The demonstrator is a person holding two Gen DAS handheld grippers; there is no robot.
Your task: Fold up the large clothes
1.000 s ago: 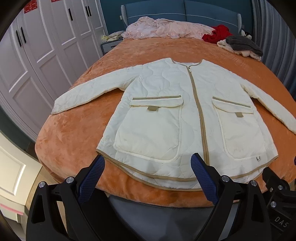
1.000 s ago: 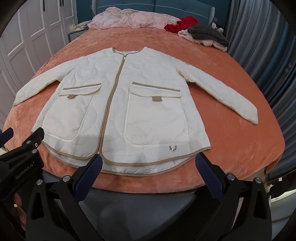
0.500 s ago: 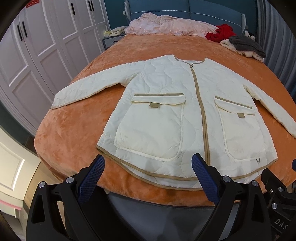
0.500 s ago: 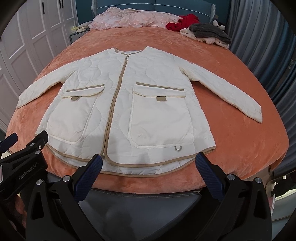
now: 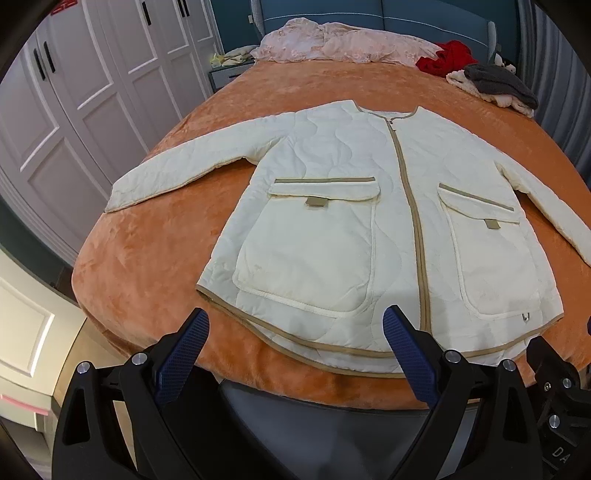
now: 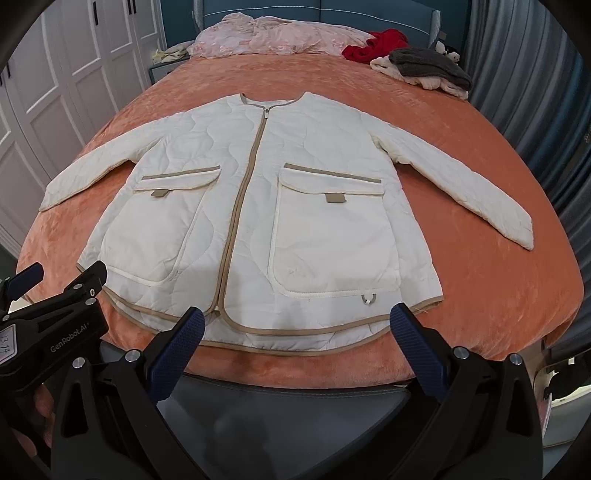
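Since a second earlier, you brought both grippers a little closer to the jacket (image 5: 332, 206), so it filled more of each view; the jacket itself lay as before.

Jacket: cream, quilted, tan trim, zipped shut, spread flat and face up on the orange bedspread (image 5: 155, 251). Both sleeves lay out to the sides of the body. Hem sat at the bedspread's near edge, collar toward the headboard (image 5: 388, 14). Two flap pockets, one either side of the zipper (image 5: 410, 206).

Your left gripper (image 5: 295, 328) hung just short of the jacket's hem, over the bed's edge, fingers (image 5: 183, 350) wide apart, nothing between them, not touching cloth. It lined up with the hem's left portion, from the corner to about the zipper.

Your right gripper (image 6: 295, 326) was likewise off the hem on the jacket's right half, fingers (image 6: 177, 350) wide apart and empty. In the right view, the left gripper showed at the jacket's lower left corner; I could not tell whether it touched the hem there.

Beyond the jacket's collar: a pink heap (image 5: 343, 42) against the headboard, a red garment (image 5: 445, 57) to its right, then a grey and cream pile (image 5: 498, 86). White wardrobe doors (image 5: 85, 92) stood left of the jacket; curtains (image 6: 535, 96) right of it.
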